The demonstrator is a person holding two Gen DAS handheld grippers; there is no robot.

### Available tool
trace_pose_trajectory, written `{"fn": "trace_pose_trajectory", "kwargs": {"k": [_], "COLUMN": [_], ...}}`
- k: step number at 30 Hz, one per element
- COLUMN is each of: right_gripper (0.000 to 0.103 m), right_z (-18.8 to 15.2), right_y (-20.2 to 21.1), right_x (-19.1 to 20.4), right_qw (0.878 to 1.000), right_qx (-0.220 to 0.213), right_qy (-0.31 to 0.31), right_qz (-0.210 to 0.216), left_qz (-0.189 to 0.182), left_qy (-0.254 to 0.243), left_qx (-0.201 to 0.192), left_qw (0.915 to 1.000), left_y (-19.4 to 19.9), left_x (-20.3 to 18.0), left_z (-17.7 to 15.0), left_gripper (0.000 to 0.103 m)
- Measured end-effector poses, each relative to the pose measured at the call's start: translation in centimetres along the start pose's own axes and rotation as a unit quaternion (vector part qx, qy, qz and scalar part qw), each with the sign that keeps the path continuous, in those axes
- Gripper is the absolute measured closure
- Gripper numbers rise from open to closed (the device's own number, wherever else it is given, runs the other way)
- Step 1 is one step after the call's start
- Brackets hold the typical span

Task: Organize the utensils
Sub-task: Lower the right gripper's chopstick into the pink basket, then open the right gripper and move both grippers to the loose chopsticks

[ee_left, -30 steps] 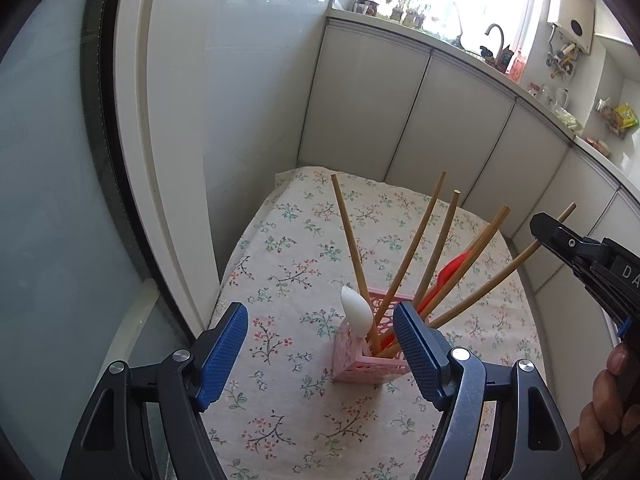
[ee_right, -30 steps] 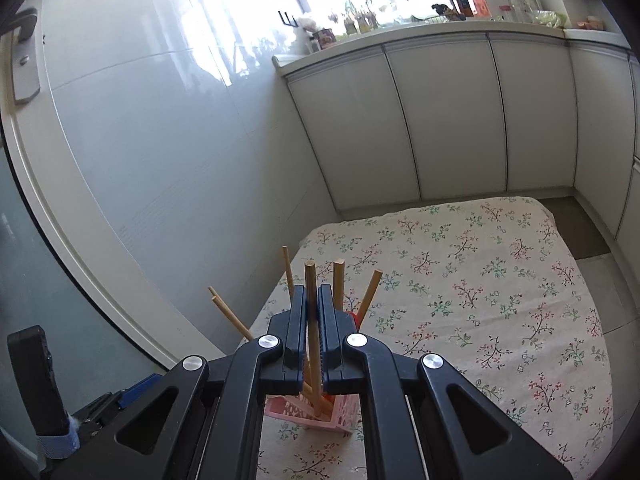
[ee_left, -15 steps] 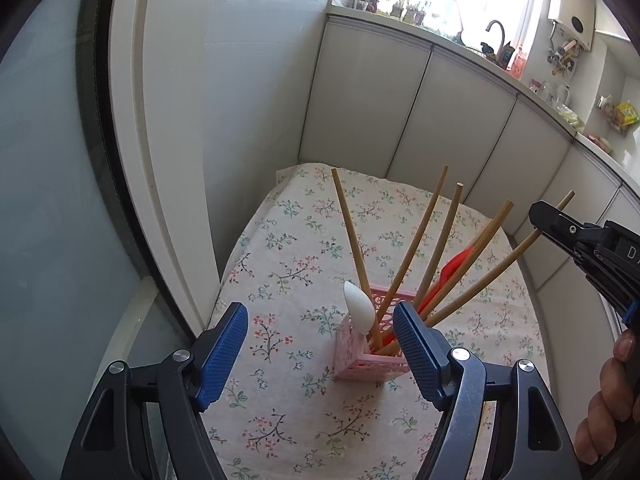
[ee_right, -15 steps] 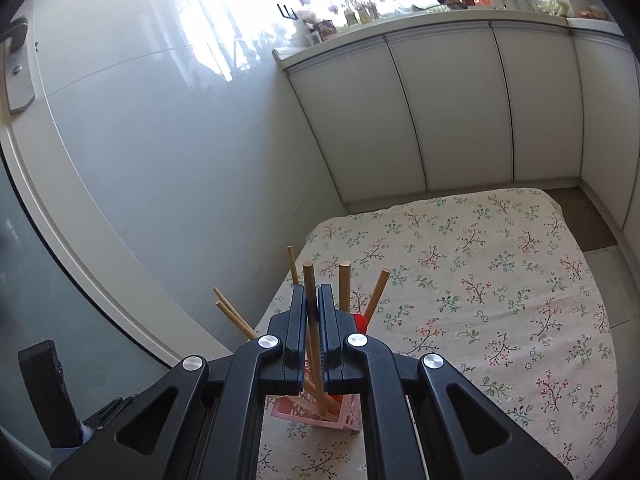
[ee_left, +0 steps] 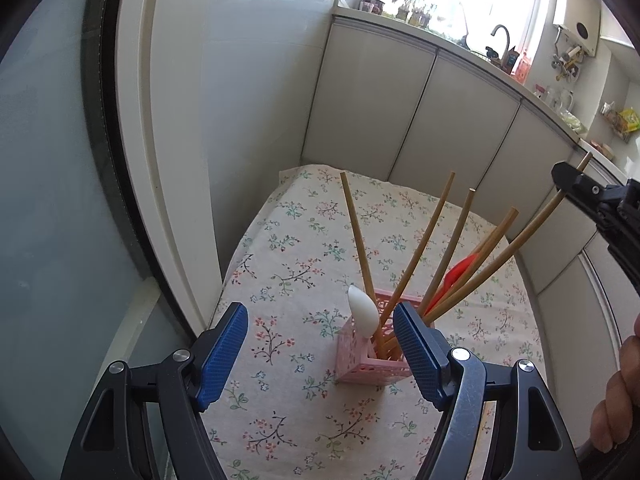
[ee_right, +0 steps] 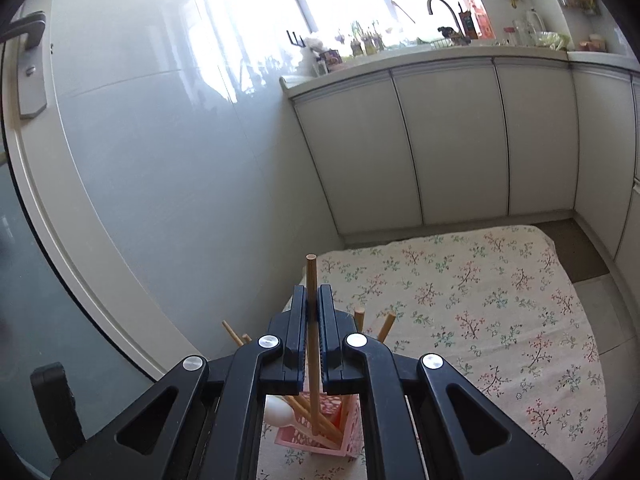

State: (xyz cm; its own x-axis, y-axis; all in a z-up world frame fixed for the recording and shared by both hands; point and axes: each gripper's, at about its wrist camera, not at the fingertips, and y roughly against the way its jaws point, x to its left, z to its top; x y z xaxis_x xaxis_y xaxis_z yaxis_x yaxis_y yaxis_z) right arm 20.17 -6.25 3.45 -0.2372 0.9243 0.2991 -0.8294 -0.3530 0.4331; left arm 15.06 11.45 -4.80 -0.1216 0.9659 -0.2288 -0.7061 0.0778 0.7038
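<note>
Now my right gripper [ee_right: 313, 312], clenched on one chopstick [ee_right: 312, 320], has lifted it higher — its tip nearly clear of the pink holder [ee_left: 360, 364] on the near cloth; left gripper [ee_left: 320, 344] gapes, empty.

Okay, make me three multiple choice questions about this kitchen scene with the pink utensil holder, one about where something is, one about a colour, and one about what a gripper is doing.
1. Where does the pink holder stand?
A. On the floral cloth
B. On the counter by the tap
C. On the bare floor

2. What colour are the pads of the left gripper?
A. Red
B. Blue
C. White

3. What is the right gripper doing?
A. Hanging wide open
B. Shut on the white spoon
C. Shut on a wooden chopstick

Answers:
1. A, the holder's base rests on the flowered fabric in both views.
2. B, both inner pads show blue in the left wrist view.
3. C, the stick runs up between the closed black fingers, its tip poking out above them.
</note>
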Motion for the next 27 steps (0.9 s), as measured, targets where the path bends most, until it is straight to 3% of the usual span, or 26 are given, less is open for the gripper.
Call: {"fn": "trace_pose_trajectory", "kwargs": {"k": [4,12,21,27], "right_gripper": [0.098,0.098,0.098,0.098], "right_z": [-0.3,0.1,3.0,2.6], "right_y": [0.1,0.7,4.9,4.2], "right_x": [1.0,2.4,3.5,2.7], "right_qw": [0.999,0.998,0.99,0.991], "right_qx": [-0.027,-0.065,-0.127,-0.125], "right_qy": [0.018,0.025,0.052,0.043], "right_qz": [-0.014,0.003,-0.016,-0.02], "left_qz": [-0.001,-0.003,-0.007,-0.009], "left_qy": [0.003,0.015,0.03,0.03], "left_qx": [0.003,0.001,0.001,0.003], "left_qw": [1.0,0.9999,0.9995,0.9995], "left_y": [-0.1,0.1,0.0,-0.1], "left_x": [0.2,1.0,2.1,2.1], "left_z": [0.0,0.1,0.3,0.3], "left_gripper": [0.027,0.027,0.027,0.027]}}
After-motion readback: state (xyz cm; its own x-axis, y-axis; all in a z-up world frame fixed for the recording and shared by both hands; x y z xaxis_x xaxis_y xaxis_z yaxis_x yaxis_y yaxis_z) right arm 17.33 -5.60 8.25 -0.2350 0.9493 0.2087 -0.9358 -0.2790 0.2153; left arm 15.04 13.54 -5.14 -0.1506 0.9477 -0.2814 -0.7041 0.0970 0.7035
